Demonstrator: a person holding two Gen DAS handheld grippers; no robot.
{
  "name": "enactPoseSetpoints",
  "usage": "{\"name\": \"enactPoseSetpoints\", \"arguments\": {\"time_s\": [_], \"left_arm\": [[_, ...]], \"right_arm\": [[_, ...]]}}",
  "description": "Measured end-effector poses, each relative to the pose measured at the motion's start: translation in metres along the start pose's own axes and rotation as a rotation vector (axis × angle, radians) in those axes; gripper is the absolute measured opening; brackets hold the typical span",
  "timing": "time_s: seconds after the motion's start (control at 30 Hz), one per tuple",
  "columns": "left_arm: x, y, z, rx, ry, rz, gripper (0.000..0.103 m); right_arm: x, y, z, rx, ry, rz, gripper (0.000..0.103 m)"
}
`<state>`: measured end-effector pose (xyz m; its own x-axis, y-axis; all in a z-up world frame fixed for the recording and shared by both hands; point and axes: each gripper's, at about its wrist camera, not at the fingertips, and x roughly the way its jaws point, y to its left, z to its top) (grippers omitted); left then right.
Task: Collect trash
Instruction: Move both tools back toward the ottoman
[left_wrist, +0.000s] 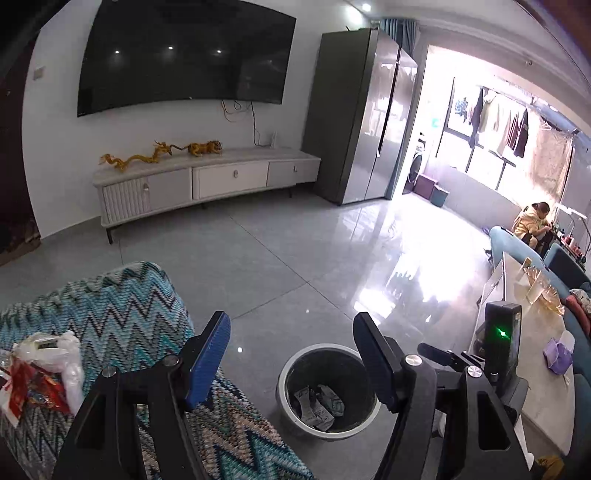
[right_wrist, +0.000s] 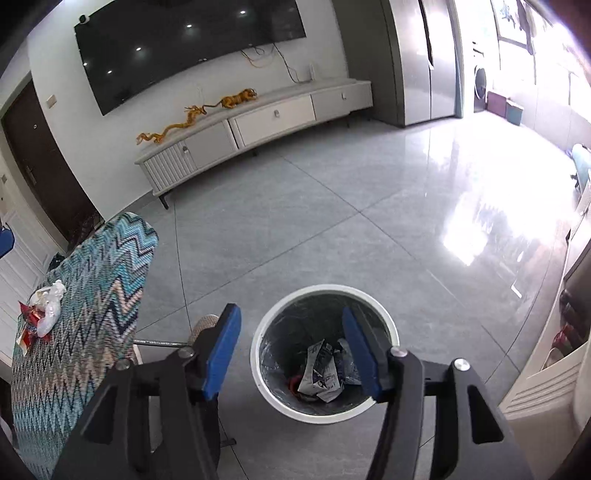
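Bin (right_wrist: 384, 317), on the floor: crumpled papers (right_wrist: 325, 373) already deposited. Zigzag-covered counter, far left edge: plastic bag (left_wrist: 68, 354) and red wrapper (left_wrist: 26, 387) left uncollected. Left gripper (left_wrist: 291, 354) and right gripper (right_wrist: 291, 354) were held released, empty.

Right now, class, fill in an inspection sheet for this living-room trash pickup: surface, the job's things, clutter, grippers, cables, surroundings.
Surface: zigzag-patterned cover on a raised surface beside the grey tiled floor.
Job's things: white plastic wrap and red wrapper lie on the cover; round bin on the floor holds crumpled paper.
Clutter: glassware and purple item on the long table.
Grippers: left gripper open, empty; right gripper open, empty, above the bin.
Cables: orange wires hang under the TV.
Surroundings: TV cabinet, refrigerator, seated person.
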<state>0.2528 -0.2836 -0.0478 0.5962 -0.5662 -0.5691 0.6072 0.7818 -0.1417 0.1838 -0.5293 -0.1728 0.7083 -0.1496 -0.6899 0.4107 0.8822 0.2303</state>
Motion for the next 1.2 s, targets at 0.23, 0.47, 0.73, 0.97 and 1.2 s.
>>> {"name": "enactPoseSetpoints", "arguments": {"time_s": [0.23, 0.47, 0.73, 0.97, 1.2], "left_arm": [[-0.108, 0.036, -0.021, -0.015, -0.147, 0.114, 0.088], [-0.196, 0.081, -0.047, -0.047, -0.262, 0.251, 0.088], [-0.255, 0.125, -0.074, -0.079, -0.311, 0.466, 0.088], [-0.282, 0.149, -0.099, -0.129, -0.320, 0.554, 0.089], [-0.285, 0.160, -0.106, -0.127, -0.320, 0.605, 0.089]], "right_arm": [[-0.101, 0.071, 0.012, -0.116, -0.173, 0.040, 0.080], [-0.174, 0.136, 0.004, -0.193, -0.320, 0.108, 0.087], [-0.223, 0.181, -0.015, -0.256, -0.443, 0.189, 0.093], [-0.220, 0.209, -0.038, -0.307, -0.475, 0.242, 0.103], [-0.203, 0.226, -0.041, -0.318, -0.457, 0.287, 0.103]]}}
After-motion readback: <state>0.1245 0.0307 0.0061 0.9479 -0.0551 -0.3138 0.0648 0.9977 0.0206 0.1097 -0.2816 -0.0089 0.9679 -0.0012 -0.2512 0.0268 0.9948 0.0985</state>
